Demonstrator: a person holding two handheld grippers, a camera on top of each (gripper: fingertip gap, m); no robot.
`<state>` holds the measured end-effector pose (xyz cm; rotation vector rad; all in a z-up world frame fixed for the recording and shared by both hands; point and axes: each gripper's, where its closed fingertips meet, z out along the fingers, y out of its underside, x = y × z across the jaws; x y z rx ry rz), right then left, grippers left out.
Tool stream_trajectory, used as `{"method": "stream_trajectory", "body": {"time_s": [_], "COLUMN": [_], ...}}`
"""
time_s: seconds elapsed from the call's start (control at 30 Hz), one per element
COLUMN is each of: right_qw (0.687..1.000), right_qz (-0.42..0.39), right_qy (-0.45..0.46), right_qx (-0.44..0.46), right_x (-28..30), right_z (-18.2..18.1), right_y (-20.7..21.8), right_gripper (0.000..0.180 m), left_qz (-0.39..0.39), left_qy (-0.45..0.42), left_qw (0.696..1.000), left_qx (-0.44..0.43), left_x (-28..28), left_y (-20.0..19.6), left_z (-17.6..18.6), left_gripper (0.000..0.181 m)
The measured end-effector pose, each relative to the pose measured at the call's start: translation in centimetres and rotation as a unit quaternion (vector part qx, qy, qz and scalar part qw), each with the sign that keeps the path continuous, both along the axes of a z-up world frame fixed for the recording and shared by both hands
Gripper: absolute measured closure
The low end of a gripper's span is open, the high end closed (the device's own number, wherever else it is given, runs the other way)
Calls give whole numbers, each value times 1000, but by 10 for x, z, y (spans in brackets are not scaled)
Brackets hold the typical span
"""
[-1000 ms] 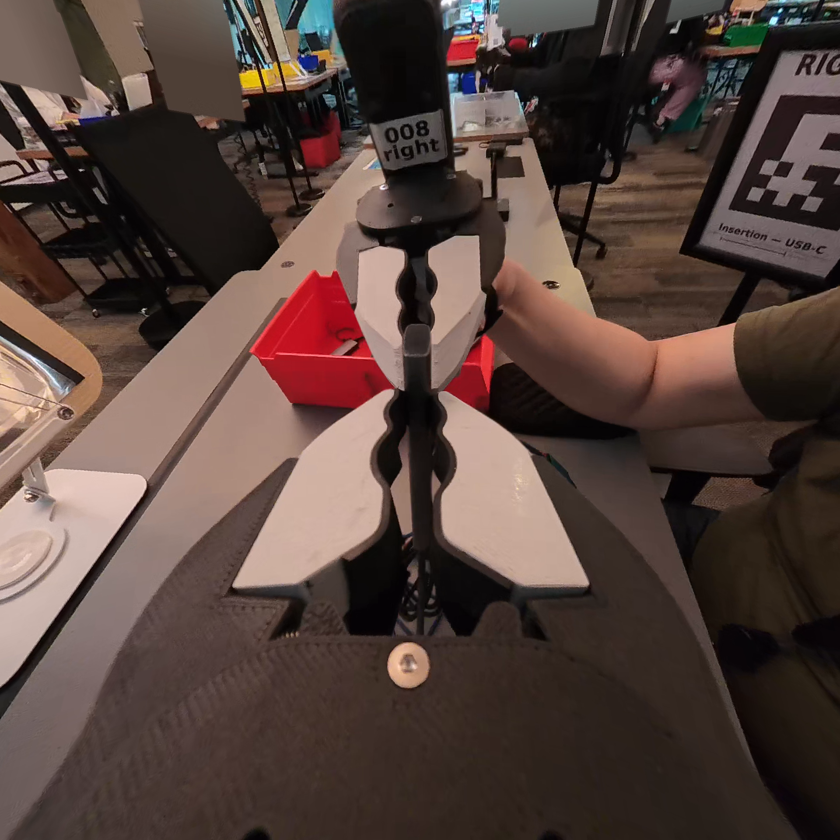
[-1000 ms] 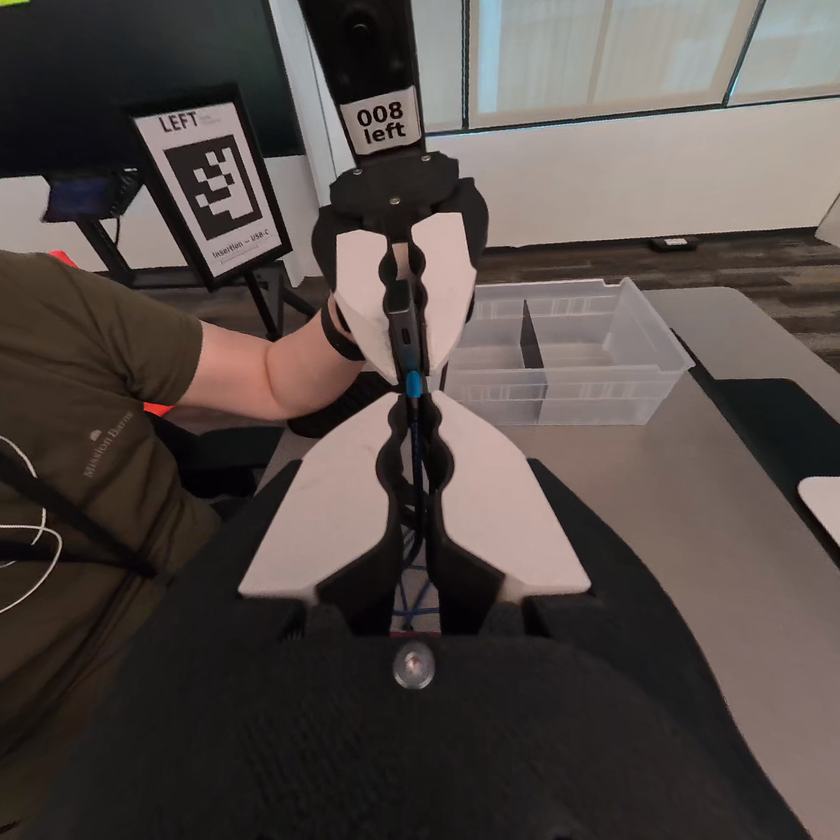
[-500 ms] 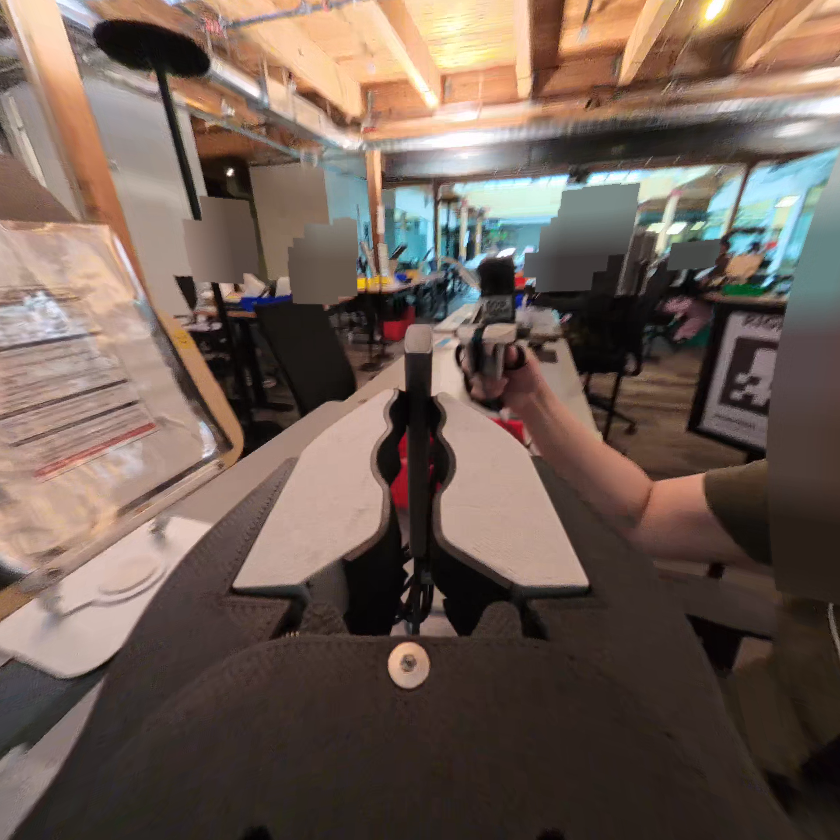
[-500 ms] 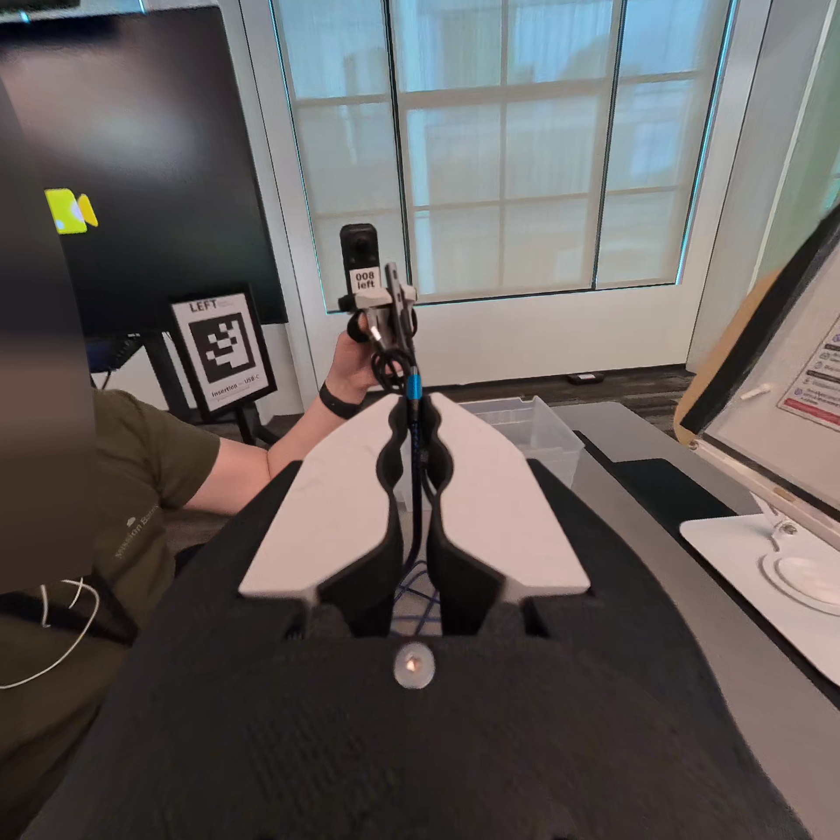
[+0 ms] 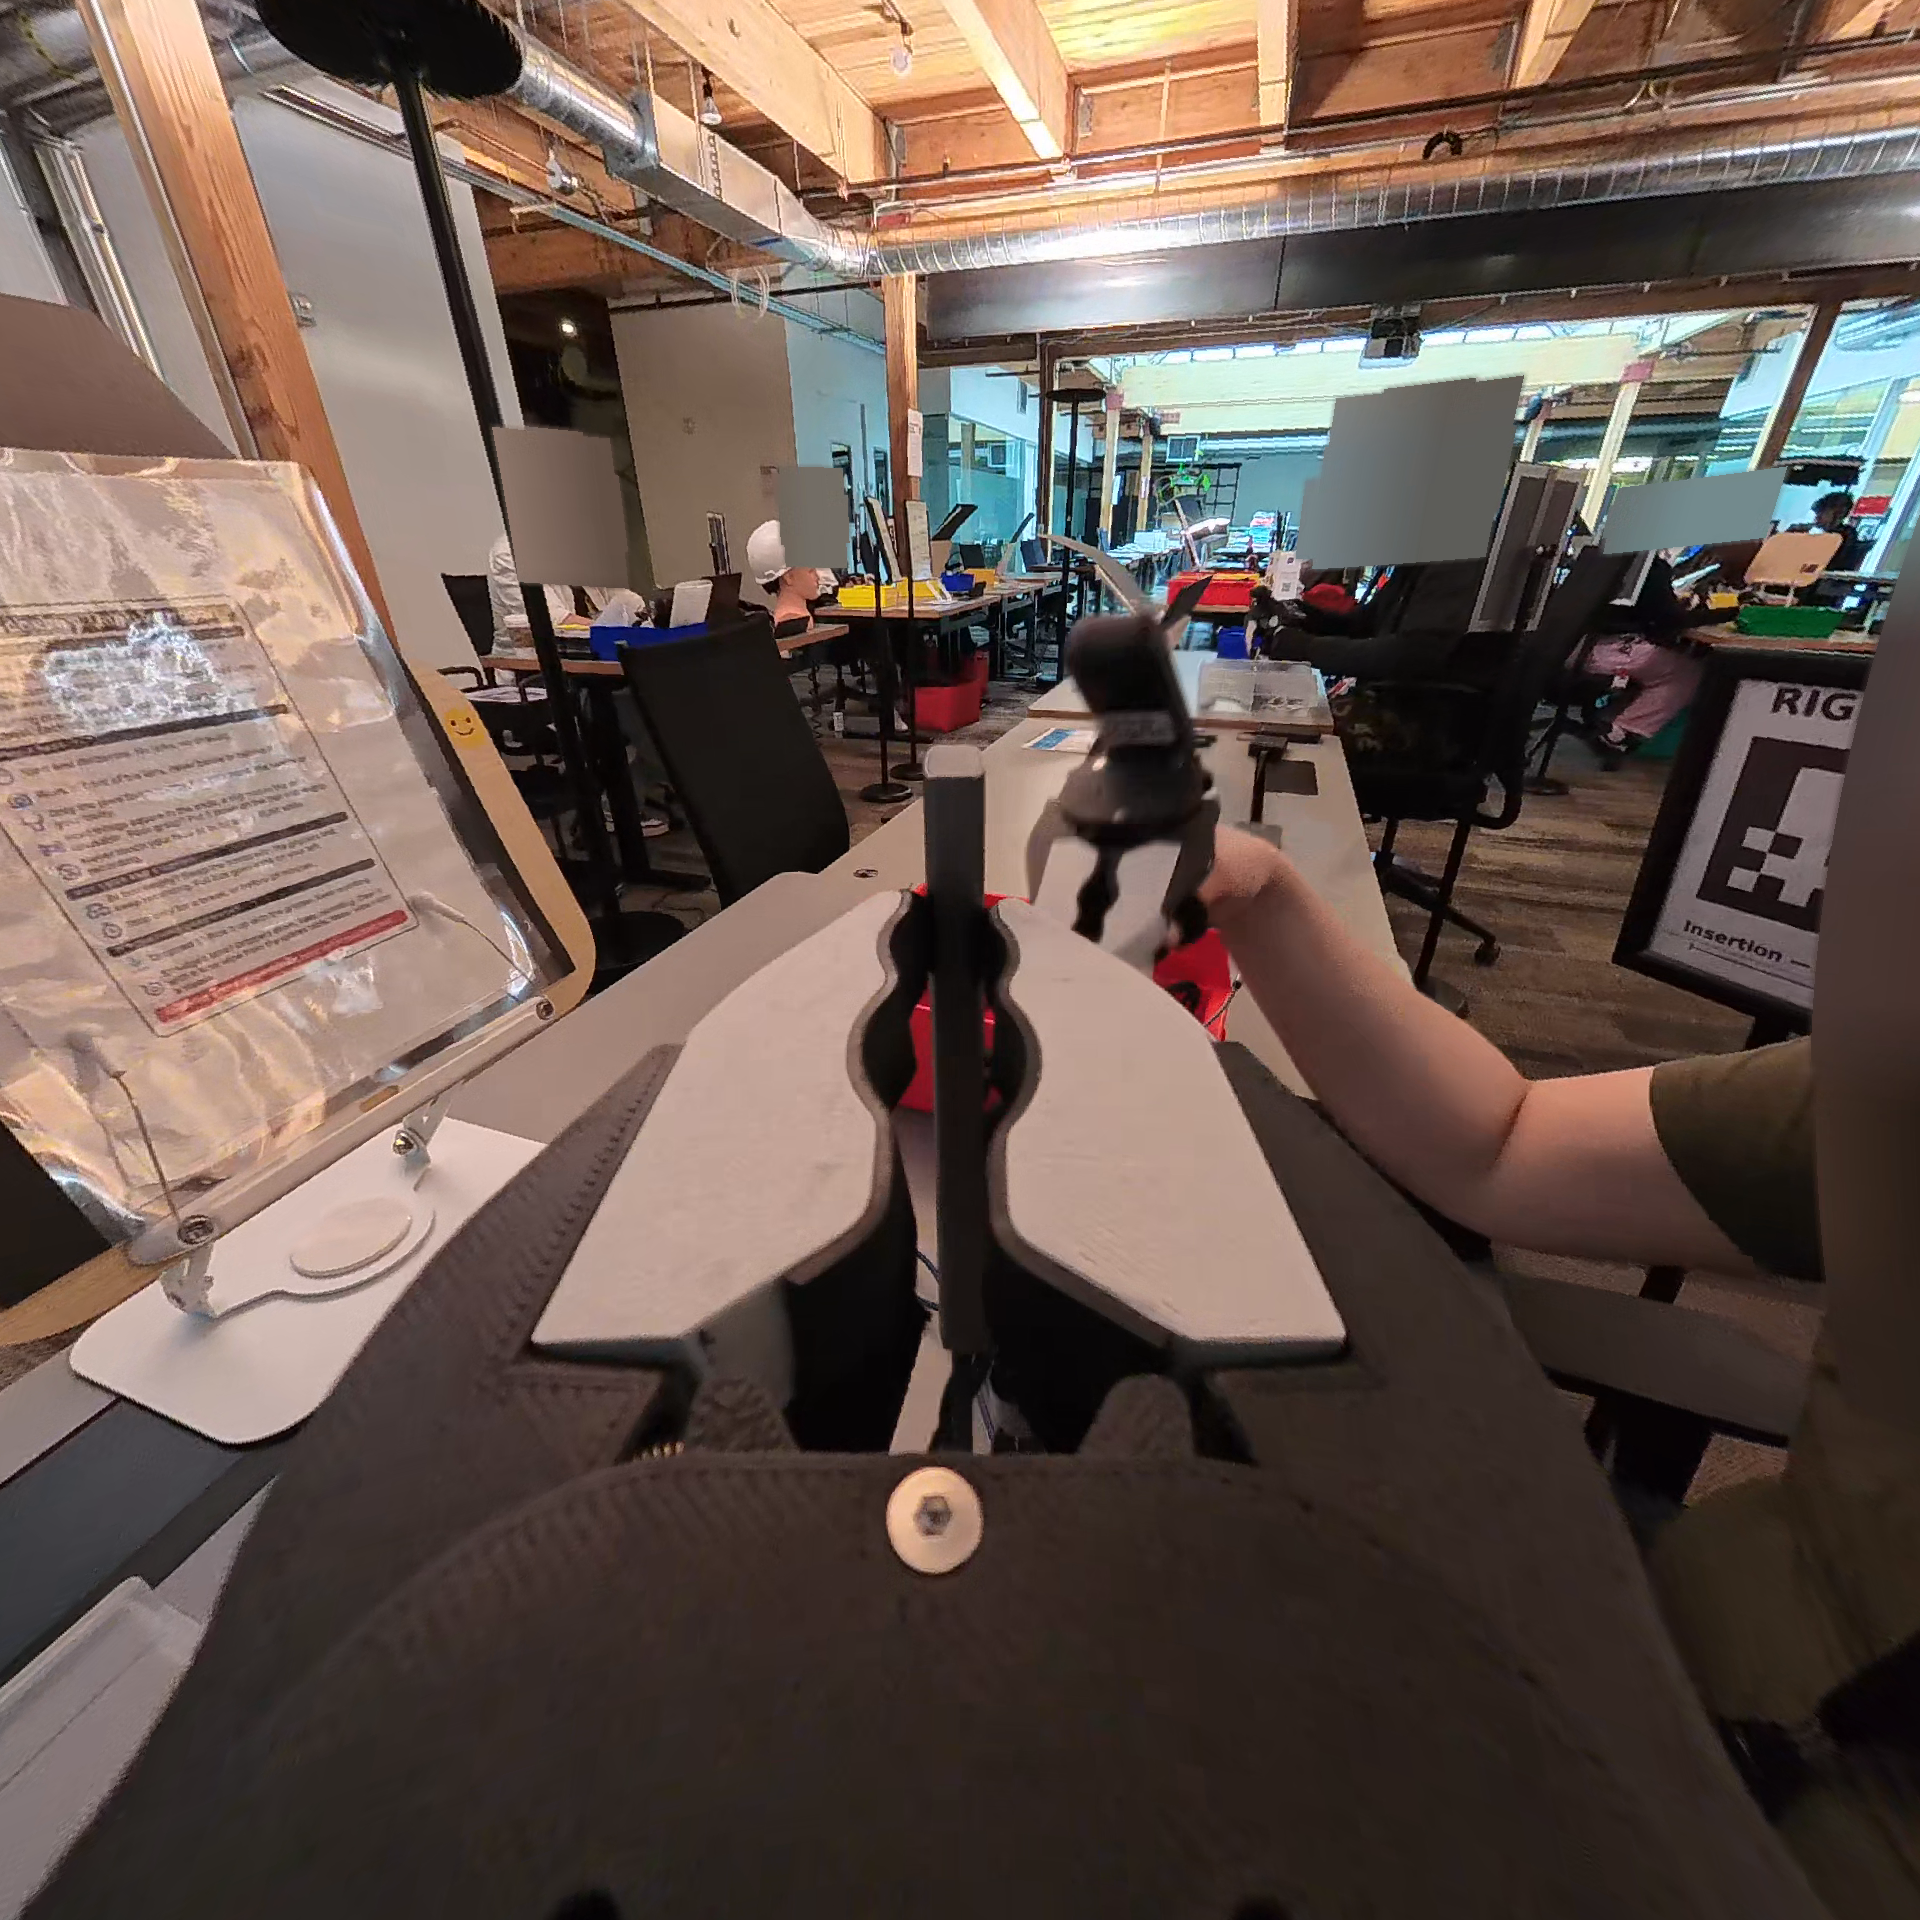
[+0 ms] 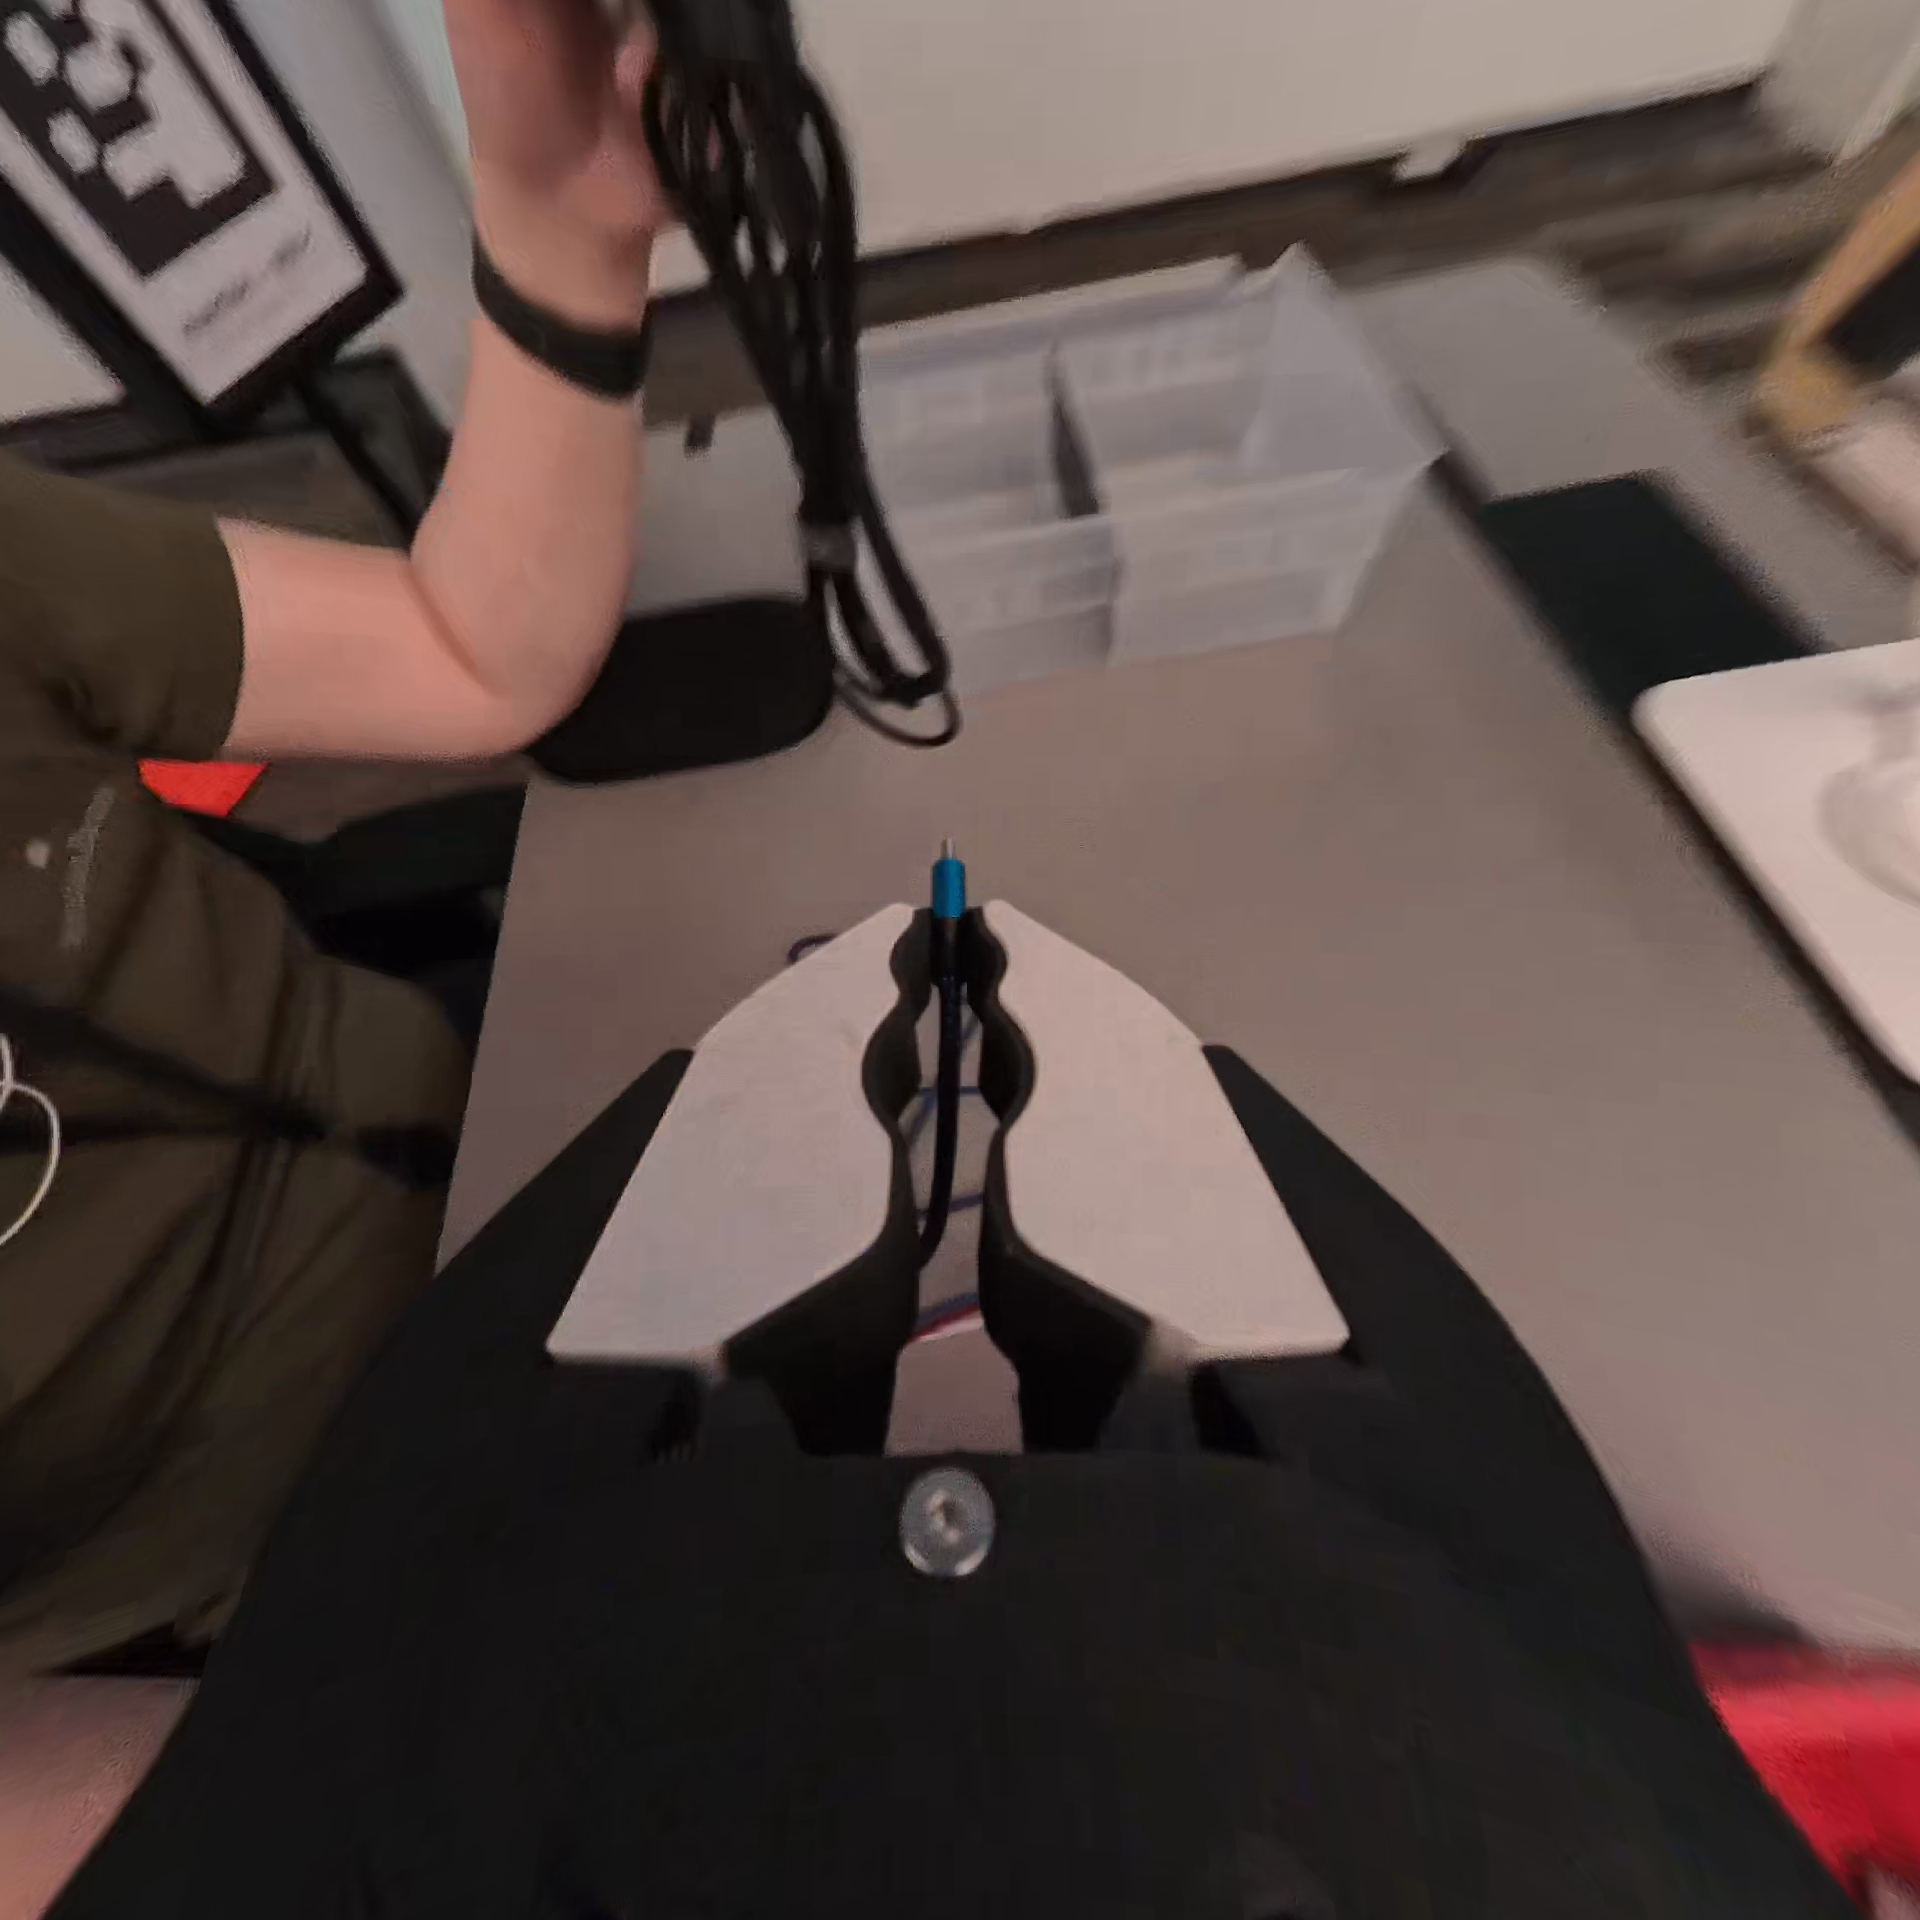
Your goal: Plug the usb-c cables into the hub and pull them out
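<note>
My left gripper [image 5: 954, 912] is shut on the hub [image 5: 954, 821], a thin dark grey bar that stands upright between the fingers and pokes past their tips. My right gripper [image 6: 948, 912] is shut on a dark braided USB-C cable with a blue plug [image 6: 948, 888]. The bare plug tip points out over the grey table [image 6: 1299, 935], apart from the hub. The right gripper also shows blurred, farther off in the left wrist view [image 5: 1127, 920]. The hub's bundled black cable [image 6: 831, 447] hangs from the person's raised hand [image 6: 561, 156]; the left gripper itself is out of that frame.
A red bin [image 5: 1190, 977] sits behind the grippers. A clear divided bin [image 6: 1195, 499] and a black pad [image 6: 686, 686] lie across the table. A clear sheet holder [image 5: 208, 831] on a white base [image 5: 312, 1330] stands at my left. A framed marker sign [image 5: 1766, 831] stands to the right. My hands' fingertips stand some 20 cm from each other.
One second ago the grippers met tip to tip with the blue plug at the hub. They have drawn apart; the plug is free, and the right gripper has tipped down toward the table.
</note>
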<state>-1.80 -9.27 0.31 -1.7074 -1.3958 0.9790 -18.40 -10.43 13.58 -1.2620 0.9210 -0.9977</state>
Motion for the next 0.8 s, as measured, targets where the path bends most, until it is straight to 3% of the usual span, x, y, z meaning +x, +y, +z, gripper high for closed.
{"method": "stream_trajectory", "body": {"time_s": [0.13, 0.27, 0.4, 0.5, 0.6, 0.8], "right_qw": [989, 976, 981, 982, 981, 971], "right_qz": [83, 81, 96, 135, 146, 114], "right_qy": [-82, -95, -92, -71, -80, -212], "right_qx": [-89, -181, -143, -113, -100, -6], "right_x": [-66, -107, -121, -124, -117, -78], "right_z": [-71, -118, -135, -131, -127, -149], "right_y": [-11, -8, -6, -16, -19, -3], "right_gripper": [173, 174, 171, 154, 149, 142], "left_qz": [4, 11, 1, -4, -13, -21], "left_qy": [12, 26, 30, 35, 39, 53], "left_qw": [1000, 1000, 999, 999, 999, 998], "left_qx": [-6, -5, -12, -21, -27, -30], "left_x": [1, 2, 5, 9, 13, 20], "left_y": [4, 7, 9, 11, 11, 9], "left_z": [-6, -10, -13, -18, -21, -26], "left_gripper": [171, 171, 171, 170, 170, 171]}}
